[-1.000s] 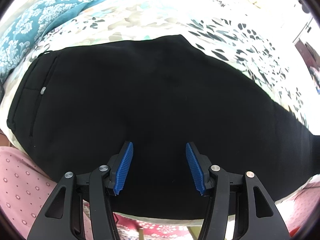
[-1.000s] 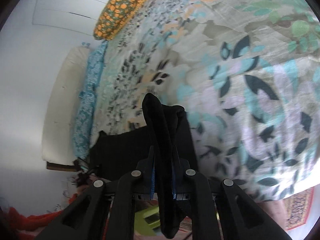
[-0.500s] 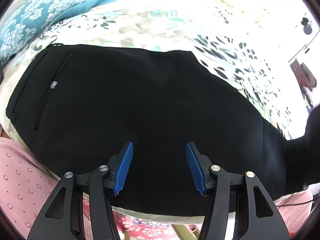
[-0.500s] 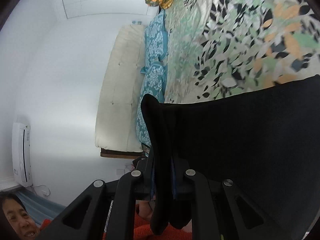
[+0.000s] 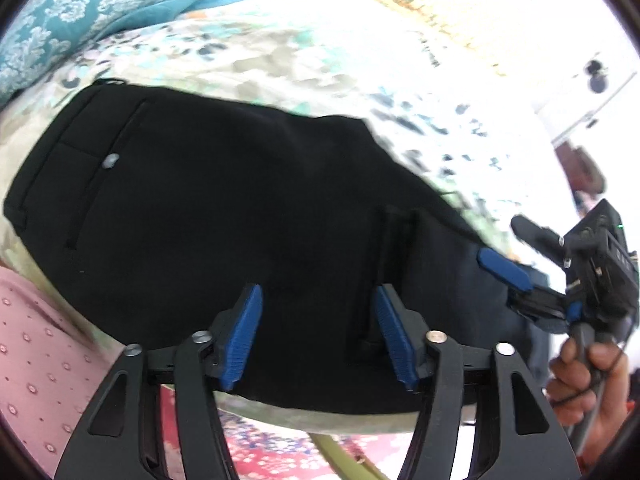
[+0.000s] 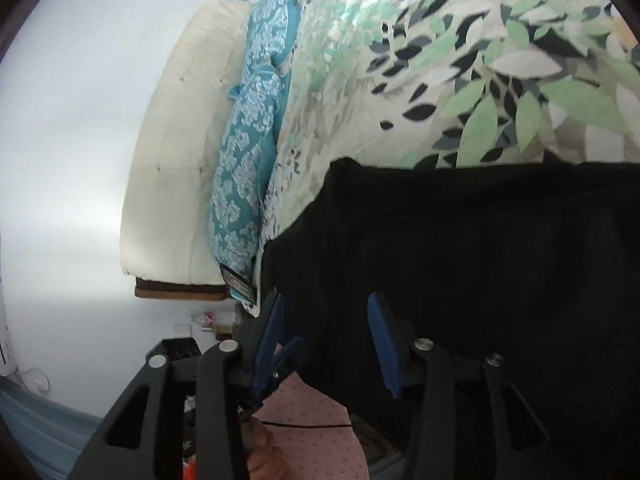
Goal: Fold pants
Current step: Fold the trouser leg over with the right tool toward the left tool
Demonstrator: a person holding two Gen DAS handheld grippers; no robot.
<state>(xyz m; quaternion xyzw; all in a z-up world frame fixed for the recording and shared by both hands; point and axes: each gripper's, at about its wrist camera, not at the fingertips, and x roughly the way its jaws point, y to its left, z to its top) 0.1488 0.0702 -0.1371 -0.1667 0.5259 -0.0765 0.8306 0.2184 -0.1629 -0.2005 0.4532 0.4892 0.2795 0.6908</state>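
**Leg end laid over, right tool letting go**

We judge the lengthwise fold to be in hand: the black pants [image 5: 224, 216] lie across the bed [image 5: 280, 52], filling the middle of the left wrist view, with the leg end brought over toward the waist. Our right tool [image 6: 326, 344] has just been opening; its blue pads stand apart with dark cloth between them, no longer pinched. The left tool [image 5: 316, 336] hovers over the near edge with its jaws parted, gripping nothing.

Next we would draw the right tool clear without dragging the top layer, then square the edges and smooth the doubled cloth.

The pants are matte, limp woven cloth with a welt pocket and a pale button [image 5: 110, 161] at centre left. The bedsheet is leaf-printed; a teal damask pillow [image 5: 80, 12] sits upper left.
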